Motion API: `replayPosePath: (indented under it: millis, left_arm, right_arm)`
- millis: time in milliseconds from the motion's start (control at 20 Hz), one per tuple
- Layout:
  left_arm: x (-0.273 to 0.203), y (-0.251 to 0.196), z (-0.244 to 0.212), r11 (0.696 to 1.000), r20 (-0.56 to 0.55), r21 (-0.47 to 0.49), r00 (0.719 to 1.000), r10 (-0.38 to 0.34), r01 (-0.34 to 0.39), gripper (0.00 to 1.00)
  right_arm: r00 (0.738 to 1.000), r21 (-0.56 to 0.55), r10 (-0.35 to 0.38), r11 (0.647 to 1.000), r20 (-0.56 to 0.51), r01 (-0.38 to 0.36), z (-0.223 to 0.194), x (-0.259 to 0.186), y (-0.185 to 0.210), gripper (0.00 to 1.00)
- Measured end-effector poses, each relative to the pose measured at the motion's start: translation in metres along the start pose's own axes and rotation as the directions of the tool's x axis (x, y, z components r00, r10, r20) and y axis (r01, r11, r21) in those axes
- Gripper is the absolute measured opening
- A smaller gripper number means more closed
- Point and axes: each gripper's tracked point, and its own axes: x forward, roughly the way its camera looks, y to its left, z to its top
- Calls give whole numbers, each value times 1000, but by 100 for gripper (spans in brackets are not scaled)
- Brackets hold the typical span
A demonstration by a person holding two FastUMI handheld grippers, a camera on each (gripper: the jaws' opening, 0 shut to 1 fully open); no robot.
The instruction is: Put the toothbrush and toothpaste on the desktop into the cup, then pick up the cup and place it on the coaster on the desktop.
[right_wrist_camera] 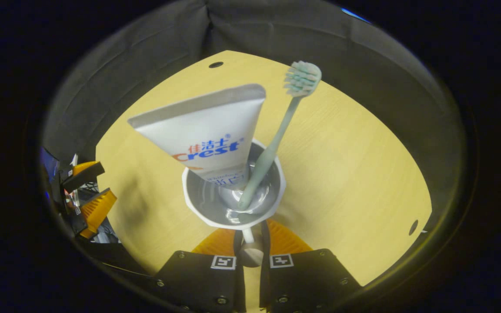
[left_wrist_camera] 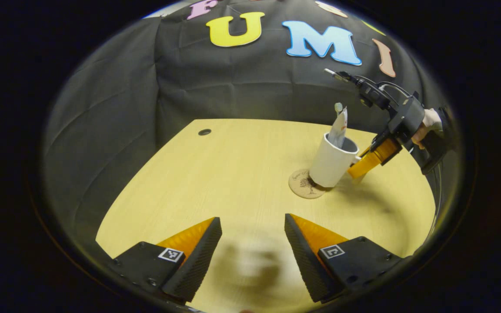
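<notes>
A white cup (left_wrist_camera: 328, 163) stands tilted with its base over the right part of a round cork coaster (left_wrist_camera: 302, 186); I cannot tell whether it rests on it. A white toothpaste tube (left_wrist_camera: 339, 128) and a pale green toothbrush (left_wrist_camera: 339, 106) stick out of the cup. My right gripper (left_wrist_camera: 355, 167) is shut on the cup's handle from the right. In the right gripper view the cup (right_wrist_camera: 198, 208) holds the toothpaste (right_wrist_camera: 207, 130) and toothbrush (right_wrist_camera: 276, 139), with the gripper (right_wrist_camera: 250, 238) clamped on the handle. My left gripper (left_wrist_camera: 252, 230) hangs open over the near table, holding nothing.
The yellow wooden table (left_wrist_camera: 215, 182) has a cable hole (left_wrist_camera: 204, 131) near its far edge and another hole (right_wrist_camera: 413, 227) by a side edge. A hand (left_wrist_camera: 426, 126) holds the right gripper. The left gripper (right_wrist_camera: 89, 195) shows at the left of the right gripper view.
</notes>
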Motion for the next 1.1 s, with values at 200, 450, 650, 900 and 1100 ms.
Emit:
replayPosePath:
  millis: [200, 450, 650, 900, 1100]
  left_arm:
    - [0, 15, -2, 1000, -1, -5, 1000, 9, -9, 98]
    - [-3, 22, -3, 1000, -6, -20, 1000, 24, -24, 98]
    - [-5, 25, -3, 999, -12, -31, 999, 33, -34, 98]
    - [-6, 24, -3, 999, -14, -31, 999, 34, -34, 98]
    - [-3, 22, -2, 1000, -4, -14, 1000, 14, -14, 98]
  right_arm:
    - [1000, -17, 2, 1000, -6, -2, 3, 1, 1, 13]
    - [1000, -37, -5, 999, -23, 4, 0, 3, 2, 13]
    - [999, -54, -35, 998, -38, 33, -2, 6, 4, 13]
    - [998, -44, -55, 998, -44, 53, -2, 8, 4, 22]
    - [998, 4, -56, 998, -3, 56, -2, -10, 5, 34]
